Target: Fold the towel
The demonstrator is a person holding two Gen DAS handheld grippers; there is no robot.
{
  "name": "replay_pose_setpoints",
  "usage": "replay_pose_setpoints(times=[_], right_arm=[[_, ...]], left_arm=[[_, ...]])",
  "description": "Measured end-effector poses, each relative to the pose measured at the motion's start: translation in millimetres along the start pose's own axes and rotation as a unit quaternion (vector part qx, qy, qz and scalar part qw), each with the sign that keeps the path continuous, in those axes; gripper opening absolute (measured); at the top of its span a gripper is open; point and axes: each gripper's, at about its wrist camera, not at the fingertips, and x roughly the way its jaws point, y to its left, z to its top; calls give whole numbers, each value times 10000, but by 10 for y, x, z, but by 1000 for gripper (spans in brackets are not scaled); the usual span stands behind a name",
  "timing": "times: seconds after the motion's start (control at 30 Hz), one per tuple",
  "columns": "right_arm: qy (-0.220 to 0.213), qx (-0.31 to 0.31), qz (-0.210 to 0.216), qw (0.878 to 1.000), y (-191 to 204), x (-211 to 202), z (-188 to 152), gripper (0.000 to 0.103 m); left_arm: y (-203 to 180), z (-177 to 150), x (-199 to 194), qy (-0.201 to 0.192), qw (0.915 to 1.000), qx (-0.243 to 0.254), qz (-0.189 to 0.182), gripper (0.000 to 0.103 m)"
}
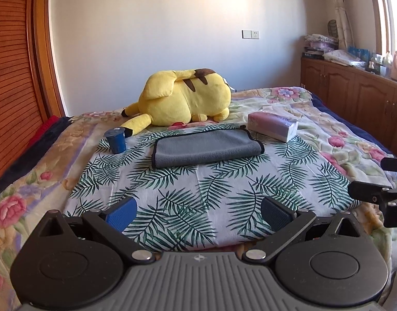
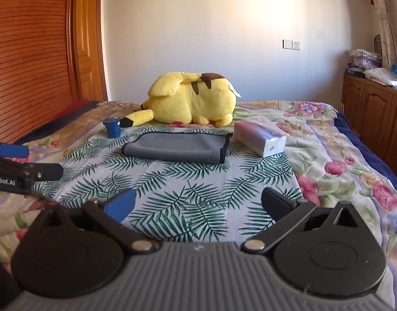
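- Left wrist view, going L to R: small dark-blue plastic cup (image 1: 116,140), then the grey microfibre towel with black edging (image 1: 207,148), then a pink-and-white soft tissue pack (image 1: 273,126), w/ a big yellow plush toy (image 1: 184,99) behind them.
- Towel lies flat on the palm-leaf print sheet (image 1: 198,197), well ahead of both tools. Looks folded once already imo.
- Left gripper (image 1: 198,212) has its jaws spread wide, nothing in them. Right gripper (image 2: 198,204) same, empty and apart.
- Towel's long axis runs L-R across the bed, rounded fold edge facing the cameras.
- Next step prob another fold: grab one short end at both corners, lift low, carry across to the other end, line up the black trim b4 letting go.
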Motion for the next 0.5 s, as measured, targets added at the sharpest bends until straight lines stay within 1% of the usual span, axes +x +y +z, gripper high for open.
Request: replay_pose_setpoints(times=[0.17,0.3,0.5], right_arm=[[33,32,53,10000,2,16,-43,103],[42,52,87,9999,7,7,-57,103],[-1,115,61,9999,-1,-24,-43,103]], left_arm=[[-22,-72,-20,26,10000,-56,-3,87],[-25,-105,-42,9,9999,-77,69,87],[-15,-117,-83,13,9998,-142,98,87]])
